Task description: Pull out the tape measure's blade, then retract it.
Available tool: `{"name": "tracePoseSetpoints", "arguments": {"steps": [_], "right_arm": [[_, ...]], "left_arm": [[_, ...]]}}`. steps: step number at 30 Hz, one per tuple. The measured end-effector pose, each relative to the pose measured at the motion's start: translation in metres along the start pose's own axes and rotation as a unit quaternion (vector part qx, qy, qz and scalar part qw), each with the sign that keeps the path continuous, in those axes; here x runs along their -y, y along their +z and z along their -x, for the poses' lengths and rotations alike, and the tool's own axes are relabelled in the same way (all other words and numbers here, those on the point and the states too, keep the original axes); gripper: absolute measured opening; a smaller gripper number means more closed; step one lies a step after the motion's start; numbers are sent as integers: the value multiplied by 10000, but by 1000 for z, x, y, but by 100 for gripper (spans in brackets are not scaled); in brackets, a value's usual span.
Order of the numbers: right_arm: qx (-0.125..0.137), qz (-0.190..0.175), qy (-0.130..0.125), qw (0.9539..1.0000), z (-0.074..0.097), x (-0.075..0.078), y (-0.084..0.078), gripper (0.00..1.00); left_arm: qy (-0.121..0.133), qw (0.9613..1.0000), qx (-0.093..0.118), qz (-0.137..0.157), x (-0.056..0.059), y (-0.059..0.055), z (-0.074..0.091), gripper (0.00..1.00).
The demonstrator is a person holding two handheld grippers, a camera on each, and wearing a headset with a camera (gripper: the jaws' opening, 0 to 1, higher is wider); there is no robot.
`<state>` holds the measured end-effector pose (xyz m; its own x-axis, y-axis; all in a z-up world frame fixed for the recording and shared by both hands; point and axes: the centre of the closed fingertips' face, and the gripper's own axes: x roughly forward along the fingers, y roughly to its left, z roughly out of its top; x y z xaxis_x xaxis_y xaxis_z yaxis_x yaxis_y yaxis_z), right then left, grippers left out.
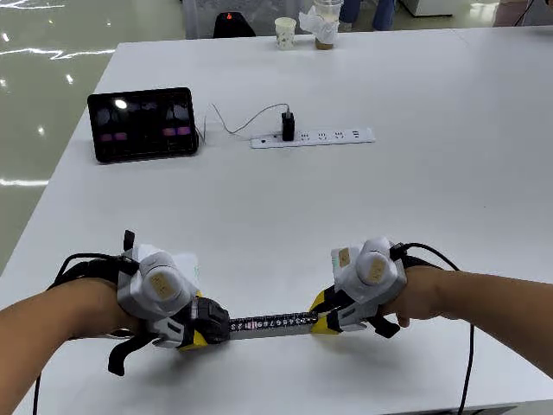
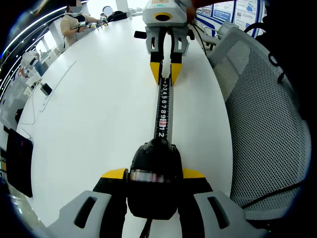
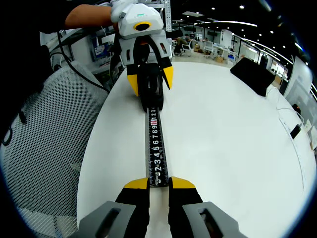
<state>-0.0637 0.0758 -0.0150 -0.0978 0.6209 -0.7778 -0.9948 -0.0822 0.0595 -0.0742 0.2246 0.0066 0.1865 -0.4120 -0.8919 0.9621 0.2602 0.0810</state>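
So left tongs are clamped round the tape measure, right tongs pinch the blade tip, all low centre in the head view on the worktop. Blade's a short way out: pull-out step, I'd say. Next: draw the hands apart, straight.

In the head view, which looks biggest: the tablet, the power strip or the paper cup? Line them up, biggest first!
1. Tablet: biggest.
2. Power strip: long but thin.
3. Paper cup: smallest, though it stands farthest from the camera, which makes it look smaller.
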Motion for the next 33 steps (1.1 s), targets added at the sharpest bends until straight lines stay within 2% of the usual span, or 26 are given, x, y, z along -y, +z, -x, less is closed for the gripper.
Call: {"name": "tracePoseSetpoints", "arguments": {"steps": [33], "right_arm": [[-47,-36,-39,10000,8,3,-10,10]], "left_arm": [[-7,10000,17,1,-1,-1,0,34]]}}
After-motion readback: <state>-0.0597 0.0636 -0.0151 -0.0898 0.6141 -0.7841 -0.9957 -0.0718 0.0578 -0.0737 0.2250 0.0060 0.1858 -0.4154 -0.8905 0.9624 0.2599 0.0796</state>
